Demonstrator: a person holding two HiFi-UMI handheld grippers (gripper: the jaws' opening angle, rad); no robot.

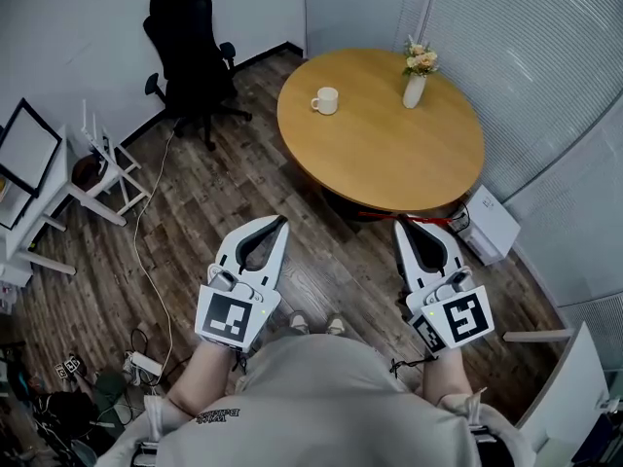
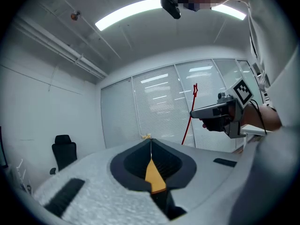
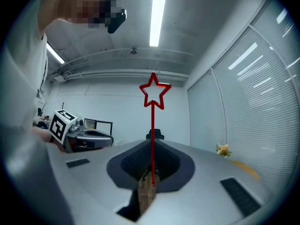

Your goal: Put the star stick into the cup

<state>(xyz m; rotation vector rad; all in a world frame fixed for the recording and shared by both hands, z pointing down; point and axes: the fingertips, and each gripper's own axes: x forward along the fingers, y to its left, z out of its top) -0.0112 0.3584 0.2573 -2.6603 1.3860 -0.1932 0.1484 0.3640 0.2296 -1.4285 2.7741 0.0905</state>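
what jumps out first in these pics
The red star stick sticks up from the shut right gripper, its star outlined against the ceiling. Ahead, the round wooden table carries a white cup and a vase of flowers, set apart.

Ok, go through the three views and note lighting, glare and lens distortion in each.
Head view: even soft light, sharp, no glare on the table, blinds slightly curved. Left gripper view: strong fisheye with dark corners, ceiling light blown out, the nearest jaw surface soft. Right gripper view: same fisheye, bright ceiling strip, the star stick crisp against the pale background.
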